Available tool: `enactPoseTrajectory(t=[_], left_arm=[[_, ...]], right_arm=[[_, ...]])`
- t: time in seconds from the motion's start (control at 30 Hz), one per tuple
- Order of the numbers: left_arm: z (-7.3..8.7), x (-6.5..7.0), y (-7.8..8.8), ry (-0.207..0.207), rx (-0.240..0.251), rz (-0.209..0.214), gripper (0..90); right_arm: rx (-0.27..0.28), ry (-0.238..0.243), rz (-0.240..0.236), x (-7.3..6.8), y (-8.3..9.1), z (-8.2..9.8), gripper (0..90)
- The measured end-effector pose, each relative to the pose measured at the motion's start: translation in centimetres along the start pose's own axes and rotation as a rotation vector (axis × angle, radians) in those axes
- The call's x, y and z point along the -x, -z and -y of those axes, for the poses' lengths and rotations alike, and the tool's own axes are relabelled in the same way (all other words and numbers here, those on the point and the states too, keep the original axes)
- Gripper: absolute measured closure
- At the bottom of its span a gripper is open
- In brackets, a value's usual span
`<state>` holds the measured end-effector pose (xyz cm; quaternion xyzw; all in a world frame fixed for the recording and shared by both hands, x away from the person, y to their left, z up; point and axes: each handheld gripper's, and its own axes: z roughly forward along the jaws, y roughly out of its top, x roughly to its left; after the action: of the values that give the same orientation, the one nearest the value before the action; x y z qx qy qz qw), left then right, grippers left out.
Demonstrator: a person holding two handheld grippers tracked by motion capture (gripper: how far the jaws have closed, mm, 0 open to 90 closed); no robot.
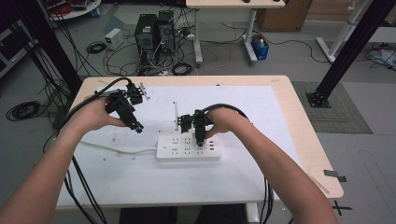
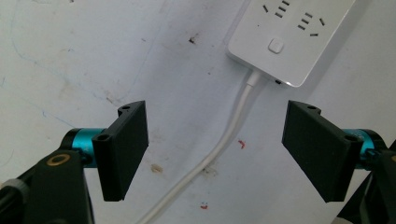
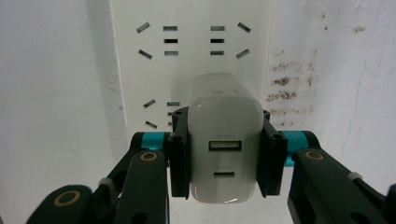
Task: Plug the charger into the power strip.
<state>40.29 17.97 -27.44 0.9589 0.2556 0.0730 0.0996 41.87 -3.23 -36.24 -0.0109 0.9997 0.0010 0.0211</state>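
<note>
right gripper (image 3: 224, 154): jaws clamped on both sides of white USB charger (image 3: 224, 140), centre of frame, held over white power strip (image 3: 191, 65) | left gripper (image 2: 215, 149): jaws spread wide, nothing between them, above the strip's white cable (image 2: 229, 135) | high view: power strip (image 1: 187, 149) at table centre, right gripper (image 1: 200, 140) pointing down onto it

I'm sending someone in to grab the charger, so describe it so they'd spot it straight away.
On the white mat covering the wooden table lies a white power strip. At its right end, the right gripper clamps a small white charger block over the sockets. It alone stands above the strip, and its rear face shows two USB ports.
</note>
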Motion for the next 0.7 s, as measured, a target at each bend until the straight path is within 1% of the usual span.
enactPoseTrajectory(t=[0.07,0.1,0.17,0.2,0.23,0.27,0.3,0.33,0.37,0.4,0.43,0.47,0.5,0.53,0.57,0.63,0.67,0.7], left_arm=[[0.0,-0.1,-0.1,-0.003,-0.003,0.002,22.9],[0.0,0.0,-0.2,0.002,0.000,0.000,22.9],[0.0,0.0,-0.1,0.002,0.004,0.006,22.9],[0.0,0.0,0.0,0.000,0.004,0.007,22.9],[0.1,0.0,0.1,0.002,0.006,0.003,22.9],[0.2,0.0,0.3,0.001,0.007,0.000,22.9],[0.3,0.0,0.4,0.005,0.012,0.000,22.9],[0.4,0.1,0.5,0.009,0.014,0.003,22.9],[0.5,0.1,0.5,0.014,0.019,0.000,22.9],[0.6,0.1,0.6,0.009,0.014,-0.001,22.9],[0.7,0.1,0.6,0.009,0.013,-0.004,22.9],[0.7,0.1,0.7,0.014,0.018,-0.004,22.9],[0.8,0.1,0.8,0.019,0.022,-0.007,22.9],[0.8,0.0,0.8,0.015,0.026,-0.011,22.9],[0.8,0.1,0.8,0.020,0.033,-0.008,22.4],[0.9,0.1,0.8,0.026,0.032,-0.011,20.9],[0.9,0.1,0.8,0.023,0.033,-0.012,20.9],[0.9,0.1,0.7,0.019,0.028,-0.011,20.8]], right_arm=[[0.004,-0.003,0.004,-0.1,0.0,0.0,63.1],[0.006,-0.012,0.000,-0.1,0.0,0.2,63.0],[0.011,0.018,0.001,0.0,0.0,0.1,62.3],[0.028,0.001,-0.004,0.1,-0.1,0.3,61.3],[0.038,0.001,0.003,0.2,-0.1,0.6,59.0],[0.058,-0.011,0.004,0.3,-0.1,0.9,51.7],[0.086,-0.057,-0.019,0.5,0.2,1.3,47.0],[0.131,-0.089,-0.030,0.6,0.7,1.9,43.5],[0.172,-0.119,-0.029,0.6,1.3,2.5,39.9],[0.201,-0.161,-0.030,0.6,1.9,3.2,35.5],[0.209,-0.204,-0.020,0.7,2.5,3.8,30.5],[0.207,-0.243,0.002,0.7,3.0,4.5,27.8],[0.216,-0.293,0.014,0.7,3.6,5.2,24.0],[0.234,-0.329,0.032,0.8,4.0,6.0,22.0],[0.243,-0.367,0.037,0.9,4.5,6.6,22.1],[0.268,-0.476,0.061,0.9,5.4,8.4,22.0],[0.282,-0.513,0.062,0.9,5.7,9.1,22.0],[0.295,-0.521,0.059,0.8,5.9,9.8,22.0]])
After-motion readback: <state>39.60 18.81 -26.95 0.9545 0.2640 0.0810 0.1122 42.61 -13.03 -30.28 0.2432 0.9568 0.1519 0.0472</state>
